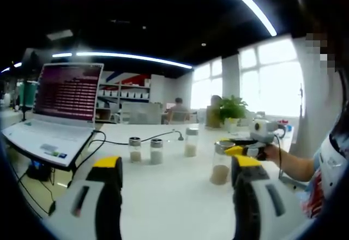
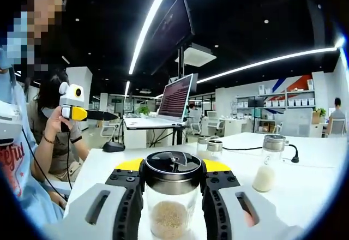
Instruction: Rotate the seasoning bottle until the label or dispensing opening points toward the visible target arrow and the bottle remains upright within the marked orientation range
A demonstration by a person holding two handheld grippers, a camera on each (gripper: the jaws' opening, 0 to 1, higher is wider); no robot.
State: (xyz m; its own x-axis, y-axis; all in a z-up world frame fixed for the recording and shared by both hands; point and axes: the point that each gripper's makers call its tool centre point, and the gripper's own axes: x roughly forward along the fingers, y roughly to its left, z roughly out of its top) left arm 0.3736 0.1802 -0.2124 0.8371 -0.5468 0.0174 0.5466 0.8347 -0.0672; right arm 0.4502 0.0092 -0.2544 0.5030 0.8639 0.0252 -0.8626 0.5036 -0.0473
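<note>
One seasoning bottle (image 2: 172, 196) stands upright between your right gripper (image 2: 172, 193) jaws, clamped below its lid. Your left gripper (image 1: 177, 177) hangs wide and empty, well apart.

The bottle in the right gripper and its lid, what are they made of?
The bottle looks like clear glass or clear plastic: the tan seasoning inside shows through its wall, though which of the two I cannot tell. Its lid looks like shiny metal, silvery with bright reflections, with a dark top. The right gripper is clamped around it.
</note>
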